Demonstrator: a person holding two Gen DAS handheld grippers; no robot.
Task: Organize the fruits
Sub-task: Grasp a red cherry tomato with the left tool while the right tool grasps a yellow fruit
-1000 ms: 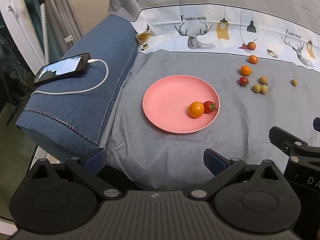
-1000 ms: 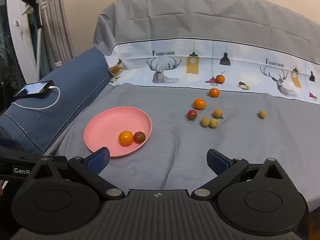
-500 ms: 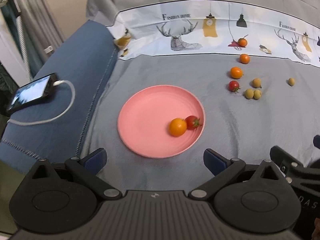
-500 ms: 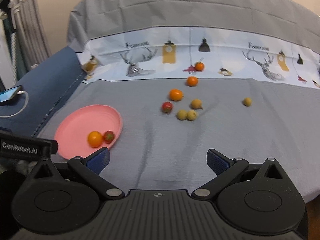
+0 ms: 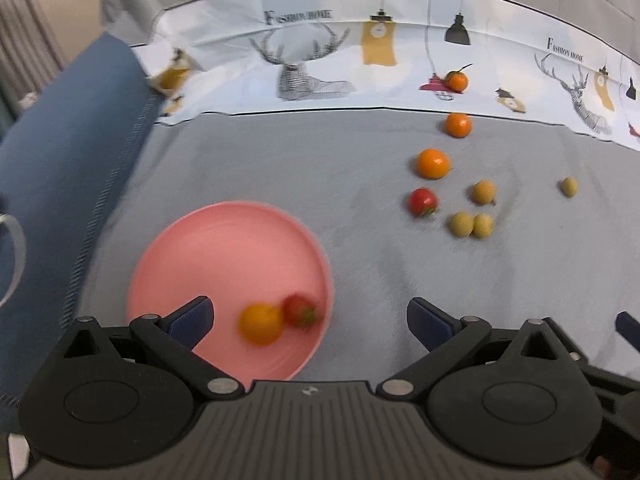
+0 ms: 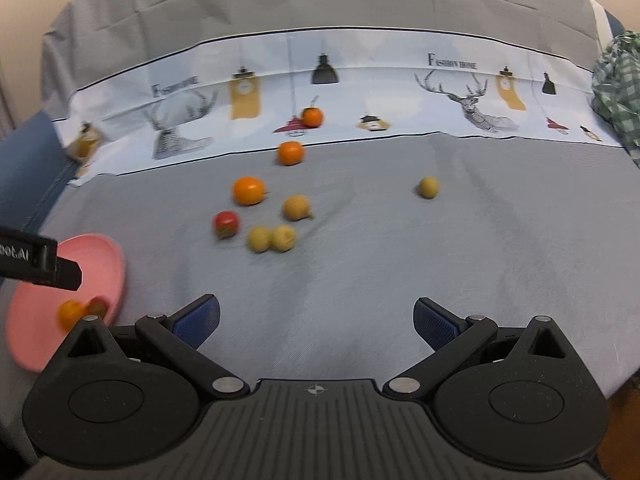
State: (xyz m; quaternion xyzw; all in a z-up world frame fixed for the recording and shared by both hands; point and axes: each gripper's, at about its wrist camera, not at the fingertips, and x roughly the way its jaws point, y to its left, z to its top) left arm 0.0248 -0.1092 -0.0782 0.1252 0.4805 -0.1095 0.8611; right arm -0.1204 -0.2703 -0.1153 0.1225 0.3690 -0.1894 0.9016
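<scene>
We see both frames smeared by motion blur, so fruit outlines are soft. The left gripper (image 5: pixel 310 316) has its fingers spread wide with nothing between them; its left fingertip overlaps the pink plate (image 5: pixel 192 248), whose near rim is hidden behind the gripper body. On the plate an orange fruit (image 5: pixel 261 323) touches a red tomato (image 5: pixel 300 311), both near the plate's right rim.

The right gripper (image 6: pixel 316 316) is likewise released and empty above the grey sheet (image 6: pixel 400 260). In its view the plate (image 6: pixel 100 256) is cut off at the left edge and partly covered by the other gripper's dark body, where we read only "bot.AI", the rest being cut.

Loose fruit lie toward the far side of the sheet: a red tomato (image 6: pixel 226 223), a pair of yellowish fruits (image 6: pixel 272 239) touching each other, another yellowish one (image 6: pixel 296 207) just beyond, an orange (image 6: pixel 248 191), a second orange (image 6: pixel 291 153) at the printed band's edge, a third (image 6: pixel 312 116) on the band, and a lone yellowish fruit (image 6: pixel 428 187) well apart to the right.

The band (image 6: pixel 400 92) reads "FASHION HOME". Green checked cloth (image 6: pixel 618 76) is cut off at the right edge.
</scene>
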